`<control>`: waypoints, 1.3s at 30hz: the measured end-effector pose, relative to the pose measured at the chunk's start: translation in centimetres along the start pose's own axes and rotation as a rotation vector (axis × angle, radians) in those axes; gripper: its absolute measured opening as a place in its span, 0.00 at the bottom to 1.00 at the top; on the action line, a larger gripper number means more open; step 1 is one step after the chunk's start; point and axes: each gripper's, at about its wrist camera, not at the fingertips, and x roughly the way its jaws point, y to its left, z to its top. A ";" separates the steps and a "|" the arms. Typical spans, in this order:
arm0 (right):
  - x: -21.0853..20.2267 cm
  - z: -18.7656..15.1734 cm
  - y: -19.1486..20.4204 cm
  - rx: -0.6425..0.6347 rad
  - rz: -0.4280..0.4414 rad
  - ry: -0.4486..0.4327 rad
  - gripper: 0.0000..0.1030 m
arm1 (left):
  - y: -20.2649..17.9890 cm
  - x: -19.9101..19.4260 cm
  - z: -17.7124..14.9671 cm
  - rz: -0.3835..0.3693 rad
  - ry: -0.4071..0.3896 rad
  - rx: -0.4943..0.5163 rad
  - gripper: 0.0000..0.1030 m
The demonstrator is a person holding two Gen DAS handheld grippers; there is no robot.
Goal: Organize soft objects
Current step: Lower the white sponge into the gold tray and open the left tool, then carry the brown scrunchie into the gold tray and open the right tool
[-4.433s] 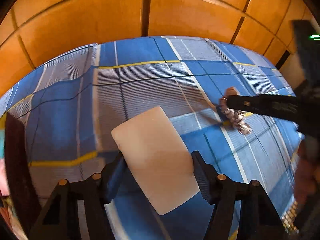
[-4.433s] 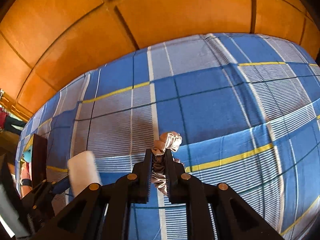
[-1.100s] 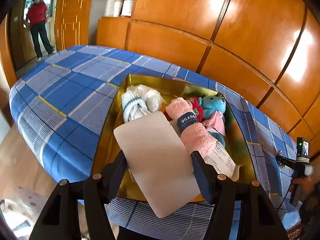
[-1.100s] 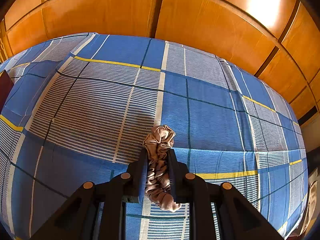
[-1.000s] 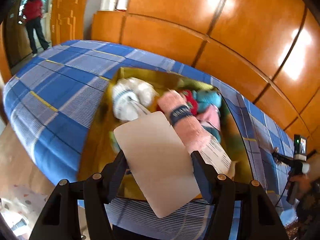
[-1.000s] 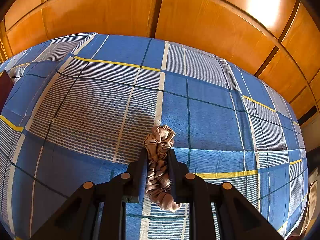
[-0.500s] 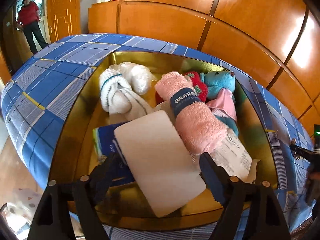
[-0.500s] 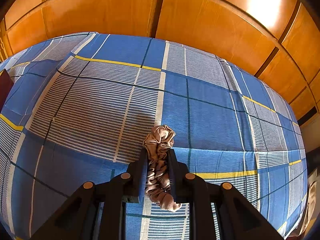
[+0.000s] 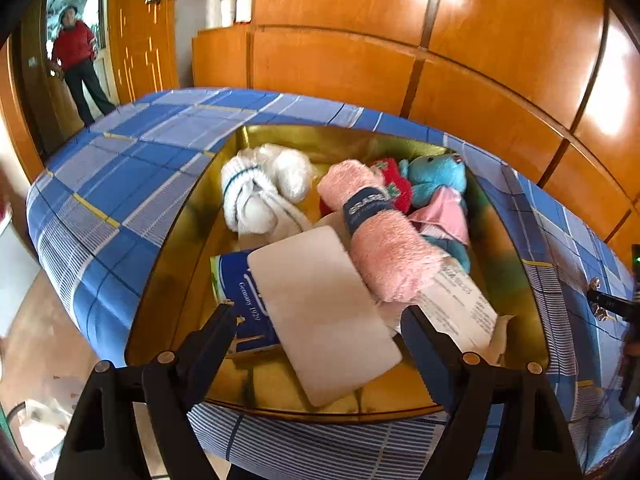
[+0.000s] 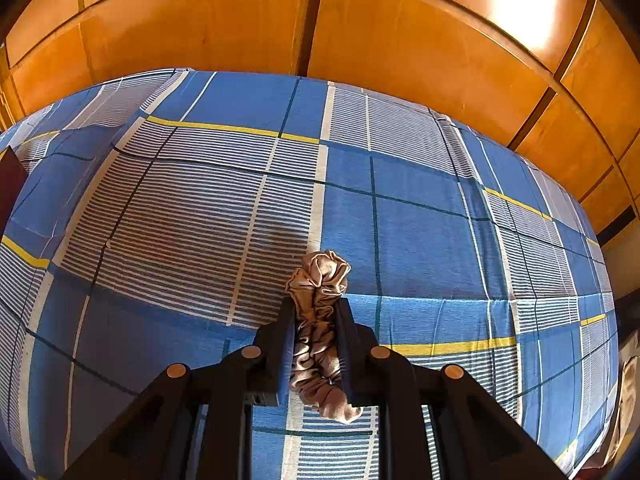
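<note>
Golden and glossy, the tray (image 9: 176, 264) fills the middle of the left wrist view, its shallow mirrored walls reflecting the checked bedsheet (image 9: 120, 184) it sits on. Inside we see soft things packed close: a white knitted bundle (image 9: 256, 188) with a thin blue stripe, a fluffy pink rolled towel (image 9: 384, 236) wrapped in a dark blue band, a red plush piece (image 9: 396, 184) and a turquoise plush toy (image 9: 436, 176) behind it, with a pink satin cloth (image 9: 444, 212) beside them. A smooth, flat white pad (image 9: 320, 312) with rounded corners lies tilted over a blue printed box (image 9: 240, 300), touching the towel. Our left gripper (image 9: 320, 320) has just been opening: its black fingers stand wide on either side of the pad, clear of it. A printed paper sheet (image 9: 464, 300) lies under the towel's near end. Behind the bed run glossy orange wooden panels (image 9: 480, 40), and a person (image 9: 76, 60) in a red top stands in a doorway at far left.

From the right wrist view, our right gripper (image 10: 316, 320) is clamped on a crinkled beige scrunchie (image 10: 320, 280), its ruffled satin bulging above and below the fingers. Beneath it stretches the blue, white and yellow bedsheet (image 10: 420, 232), slightly creased, with the same wooden panels (image 10: 240, 20) curving behind.
</note>
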 end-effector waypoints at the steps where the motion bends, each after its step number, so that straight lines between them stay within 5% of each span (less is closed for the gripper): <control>1: 0.0 0.0 -0.1 0.002 0.001 0.001 0.17 | -0.2 -0.2 0.0 0.004 -0.009 0.012 0.82; 21: -0.1 0.4 1.6 -0.057 -0.095 0.036 0.17 | 0.9 -2.6 -1.1 -0.022 -0.067 0.011 0.82; 34: -3.2 -0.8 2.6 0.052 0.091 0.014 0.17 | 1.0 -3.1 -1.4 -0.037 -0.078 0.010 0.83; 39: -6.3 -0.7 5.8 0.012 0.199 -0.044 0.17 | 1.2 -3.2 -1.6 -0.035 -0.072 0.002 0.83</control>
